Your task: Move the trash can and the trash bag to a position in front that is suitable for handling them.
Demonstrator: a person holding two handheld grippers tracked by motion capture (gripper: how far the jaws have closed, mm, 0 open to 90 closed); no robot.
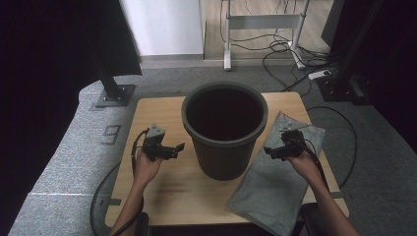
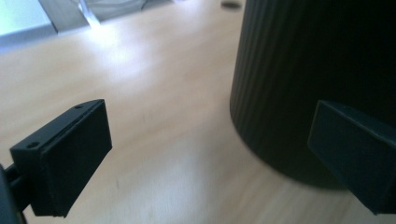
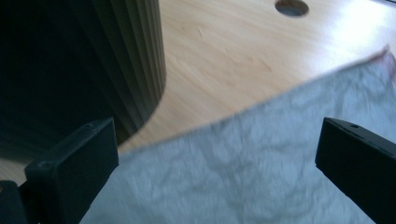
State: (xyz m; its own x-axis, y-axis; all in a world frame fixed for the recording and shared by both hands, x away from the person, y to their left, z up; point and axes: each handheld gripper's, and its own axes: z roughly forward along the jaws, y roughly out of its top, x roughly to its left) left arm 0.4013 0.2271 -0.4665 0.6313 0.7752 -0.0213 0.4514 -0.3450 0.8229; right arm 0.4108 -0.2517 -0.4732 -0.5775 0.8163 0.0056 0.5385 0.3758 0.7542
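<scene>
Flanking the dark bin [image 1: 224,130] on the wooden table [image 1: 162,187], both claws gape.

Wide-open claw [image 2: 205,158] beside ribbed dark bin [image 2: 317,70] on wooden table [image 2: 154,93]

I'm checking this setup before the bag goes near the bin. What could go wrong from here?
The grey bag hangs over the near edge of the table, so a tug from the right claw might slide it off. It lies flat, so the open jaws may pinch only the top layer or slip. The bin stands free between both claws; a bump from the left claw could shift or tip it.
</scene>
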